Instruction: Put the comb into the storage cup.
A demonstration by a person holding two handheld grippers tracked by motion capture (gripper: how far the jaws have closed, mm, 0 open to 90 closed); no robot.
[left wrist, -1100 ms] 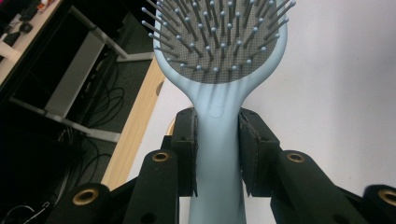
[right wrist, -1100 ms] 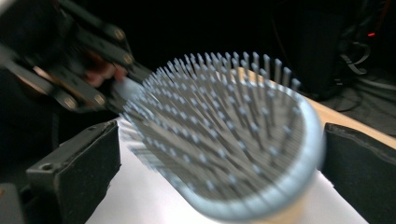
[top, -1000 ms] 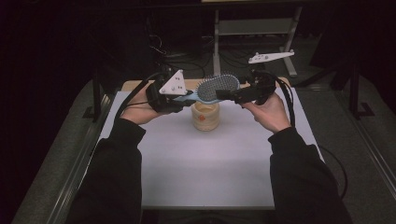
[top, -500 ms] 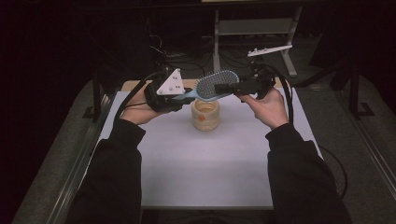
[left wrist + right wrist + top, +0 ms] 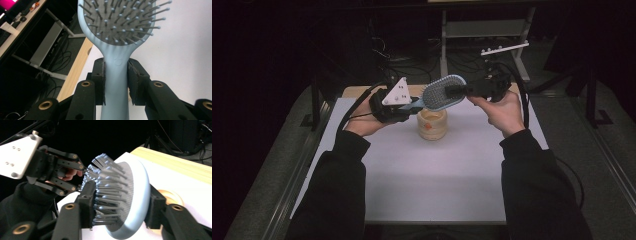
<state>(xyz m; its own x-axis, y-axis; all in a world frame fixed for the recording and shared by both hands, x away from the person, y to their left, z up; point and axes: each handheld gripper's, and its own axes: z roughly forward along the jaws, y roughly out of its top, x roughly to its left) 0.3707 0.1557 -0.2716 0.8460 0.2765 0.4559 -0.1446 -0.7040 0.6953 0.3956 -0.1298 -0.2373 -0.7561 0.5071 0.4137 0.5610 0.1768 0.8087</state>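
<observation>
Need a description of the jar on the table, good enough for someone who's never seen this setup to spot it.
Start at the white table and look to its far middle, between the person's two hands. There a small cream-coloured jar stands upright, right under the pale blue hairbrush that the left gripper and right gripper hold in the air. It is the one thing resting on the tabletop.

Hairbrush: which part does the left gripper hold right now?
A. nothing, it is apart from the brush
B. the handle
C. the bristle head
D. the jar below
B: in the left gripper view the left gripper has its fingers pressed on both sides of the hairbrush handle, below the bristle head.
</observation>
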